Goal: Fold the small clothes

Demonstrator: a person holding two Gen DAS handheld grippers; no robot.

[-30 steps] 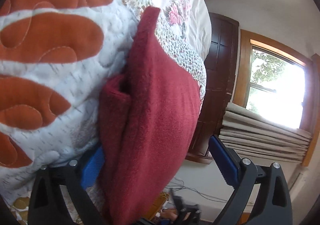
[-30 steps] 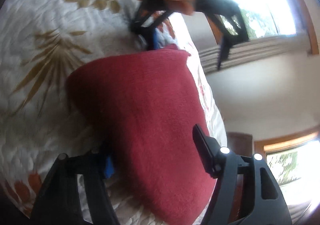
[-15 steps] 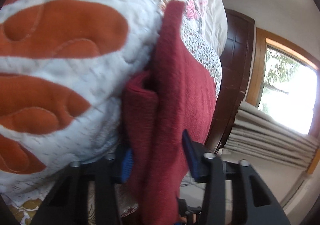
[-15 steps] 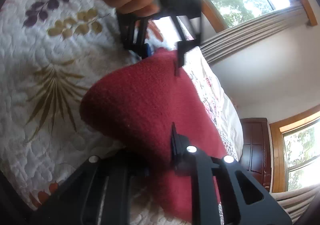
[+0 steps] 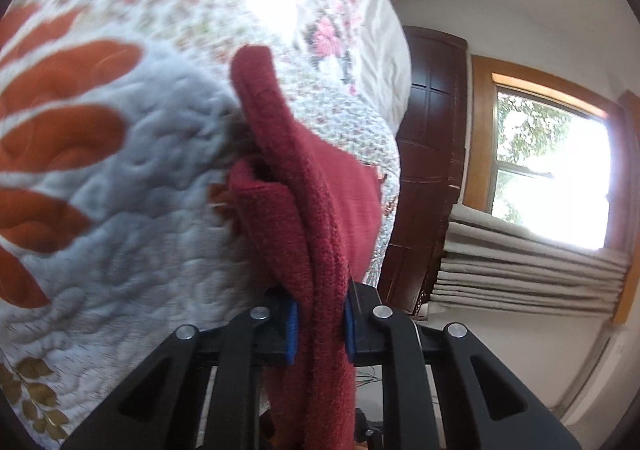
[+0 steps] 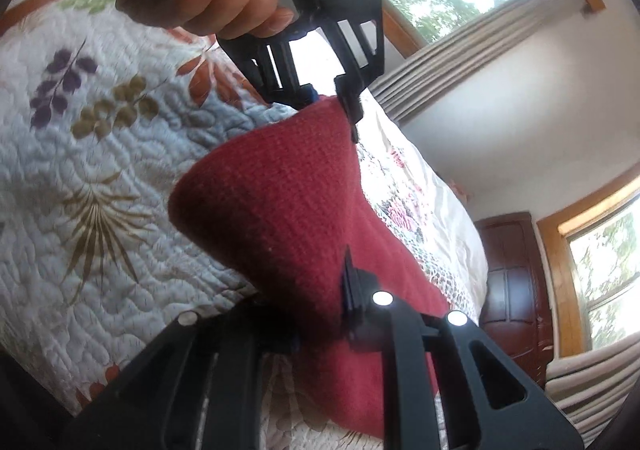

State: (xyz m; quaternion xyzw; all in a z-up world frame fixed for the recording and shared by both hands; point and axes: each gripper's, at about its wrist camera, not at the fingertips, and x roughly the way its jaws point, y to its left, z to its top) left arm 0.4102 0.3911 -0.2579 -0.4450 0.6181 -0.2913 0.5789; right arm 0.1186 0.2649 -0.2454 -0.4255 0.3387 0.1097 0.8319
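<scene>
Both grippers are now clamping the red cloth: left gripper [image 5: 318,324] and right gripper [image 6: 320,324], which were standing open a second ago. Red cloth [image 6: 288,206] is lifting off the quilt [image 6: 100,170], stretched between them.

The dark red knitted cloth [image 6: 288,218] was doubled over on the quilt [image 6: 80,250] — one edge pinched at each end, stretched taut between, its lower fold bulging toward the bedding.
</scene>
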